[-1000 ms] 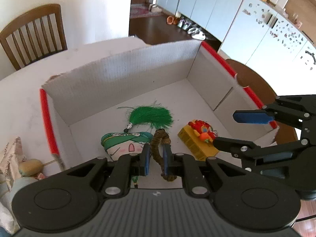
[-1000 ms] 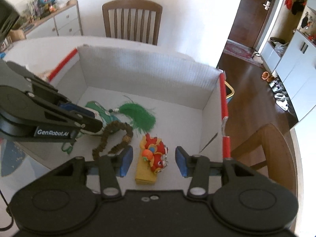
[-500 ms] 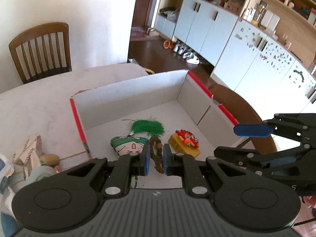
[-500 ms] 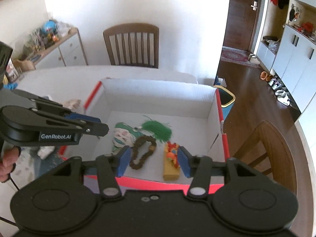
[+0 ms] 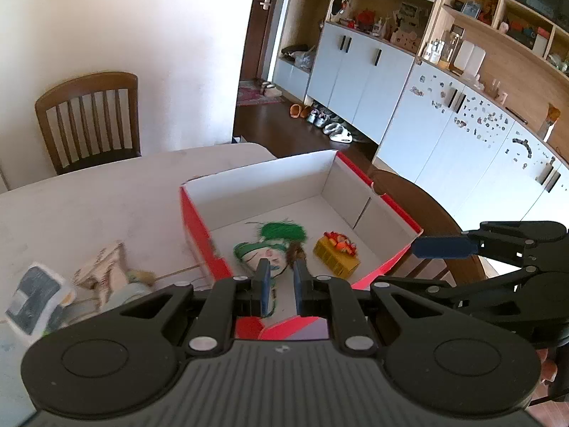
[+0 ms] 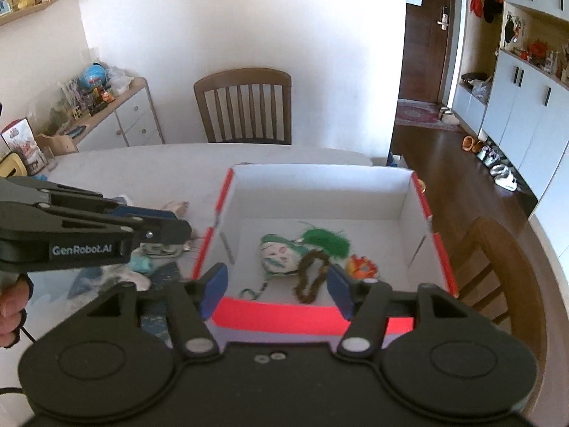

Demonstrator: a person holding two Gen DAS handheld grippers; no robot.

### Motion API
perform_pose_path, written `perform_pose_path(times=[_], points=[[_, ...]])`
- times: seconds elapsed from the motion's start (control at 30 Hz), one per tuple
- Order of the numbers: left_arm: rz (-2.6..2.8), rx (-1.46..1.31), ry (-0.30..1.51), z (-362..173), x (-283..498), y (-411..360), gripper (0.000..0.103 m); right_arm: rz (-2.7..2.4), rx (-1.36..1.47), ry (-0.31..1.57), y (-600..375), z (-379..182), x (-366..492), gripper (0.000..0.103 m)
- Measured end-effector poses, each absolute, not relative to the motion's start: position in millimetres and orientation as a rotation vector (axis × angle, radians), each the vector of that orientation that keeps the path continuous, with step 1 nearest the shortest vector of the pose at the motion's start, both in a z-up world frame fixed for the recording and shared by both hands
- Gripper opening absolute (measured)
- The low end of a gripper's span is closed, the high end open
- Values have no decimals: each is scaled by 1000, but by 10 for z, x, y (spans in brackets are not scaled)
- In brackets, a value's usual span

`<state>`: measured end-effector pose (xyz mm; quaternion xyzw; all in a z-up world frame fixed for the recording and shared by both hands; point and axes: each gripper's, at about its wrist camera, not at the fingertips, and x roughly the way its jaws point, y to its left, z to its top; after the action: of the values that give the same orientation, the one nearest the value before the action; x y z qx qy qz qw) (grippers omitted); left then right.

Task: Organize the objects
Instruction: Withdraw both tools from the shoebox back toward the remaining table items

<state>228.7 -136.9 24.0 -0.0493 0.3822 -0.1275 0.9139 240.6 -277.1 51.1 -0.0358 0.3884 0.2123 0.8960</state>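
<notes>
A white box with red outer walls (image 5: 199,227) (image 6: 320,313) stands on the pale table. Inside it lie a green-haired face charm (image 5: 256,252) (image 6: 277,256), a green tassel (image 5: 282,231) (image 6: 327,240), a brown bead bracelet (image 5: 295,249) (image 6: 313,274) and a yellow block with a red figure (image 5: 334,254) (image 6: 362,267). My left gripper (image 5: 281,277) (image 6: 177,226) hovers shut and empty above the box's near-left corner. My right gripper (image 6: 277,284) (image 5: 419,263) hangs over the near wall, its jaws opening with nothing between them.
Left of the box lie a woven pouch (image 5: 106,270), a printed packet (image 5: 35,295) and other small clutter. Wooden chairs stand behind the table (image 6: 245,106) and at its right side (image 6: 498,267). A person's hand (image 6: 10,306) holds the left gripper.
Both grippers have risen and drawn back from inside the box, so its red near wall now shows. The right jaws have spread wider. The things in the box have not moved.
</notes>
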Motion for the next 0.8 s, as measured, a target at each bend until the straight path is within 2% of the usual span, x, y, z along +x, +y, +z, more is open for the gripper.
perform_pose_path(times=[0.43, 0.7, 0.73, 0.8], points=[[-220, -83, 766, 201, 1721, -709, 13, 436, -8, 791, -2206, 468, 1906, 79], [-189, -86, 781, 81, 1499, -316, 13, 438, -18, 783, -1832, 431, 1715, 86], [-191, -89, 782, 76, 1480, -274, 13, 438, -14, 783, -1800, 421, 1679, 87], [-193, -88, 780, 58, 1430, -205, 21, 437, -6, 783, -1741, 405, 1616, 87]])
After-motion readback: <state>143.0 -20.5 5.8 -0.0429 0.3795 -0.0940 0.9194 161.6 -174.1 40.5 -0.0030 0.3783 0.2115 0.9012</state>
